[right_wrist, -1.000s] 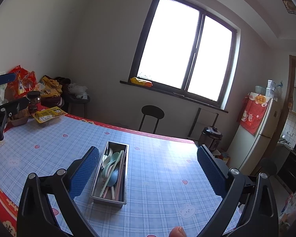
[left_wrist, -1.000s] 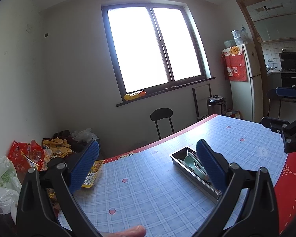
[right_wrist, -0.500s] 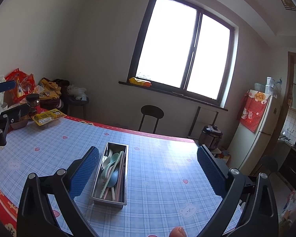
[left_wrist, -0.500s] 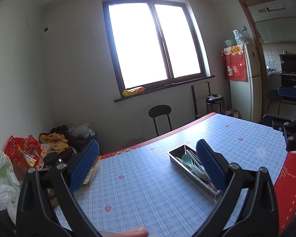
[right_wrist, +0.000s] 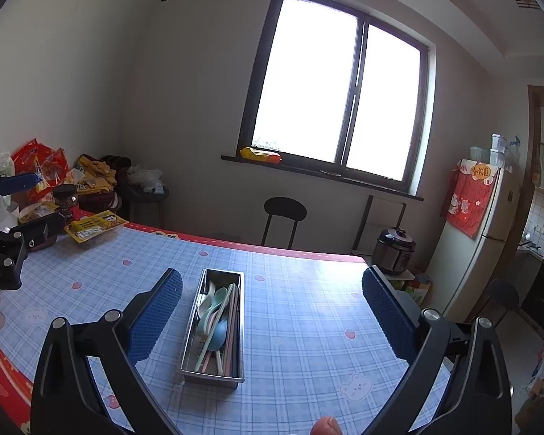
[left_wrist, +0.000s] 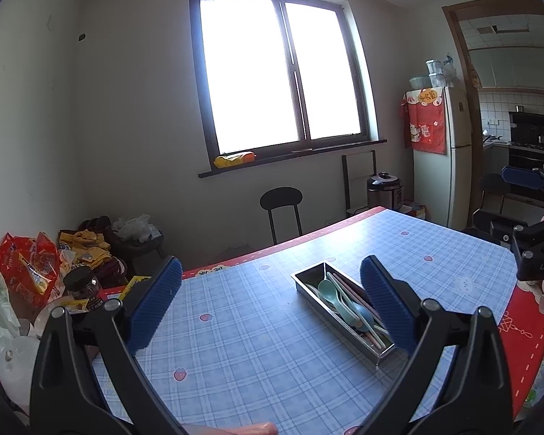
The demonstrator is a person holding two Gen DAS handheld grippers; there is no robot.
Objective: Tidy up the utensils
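A narrow steel tray [left_wrist: 310, 285] [right_wrist: 190, 340] lies on the blue checked tablecloth [left_wrist: 243, 326] [right_wrist: 308, 311]. Inside it are several pastel spoons [left_wrist: 330, 290] [right_wrist: 214, 311] and pink chopsticks [right_wrist: 232, 322]. My left gripper [left_wrist: 270, 304] is open above the table, empty, with the tray just inside its right finger. My right gripper [right_wrist: 272, 311] is open and empty too, held above the table with the tray near its left finger. Each gripper shows at the edge of the other's view: the right gripper [left_wrist: 526, 217] and the left gripper [right_wrist: 11, 217].
A dark jar [left_wrist: 83, 286] [right_wrist: 66, 201], yellow snack packets [right_wrist: 94, 226] and bags [left_wrist: 25, 272] crowd the table's left end. A black stool [left_wrist: 282, 210] stands beyond the far edge. A rice cooker [right_wrist: 393, 250] and fridge [left_wrist: 439, 152] stand at the right.
Both grippers have risen and tilted slightly, so the table sits lower in each view. The jar has come into the left wrist view. Nothing was picked up or let go.
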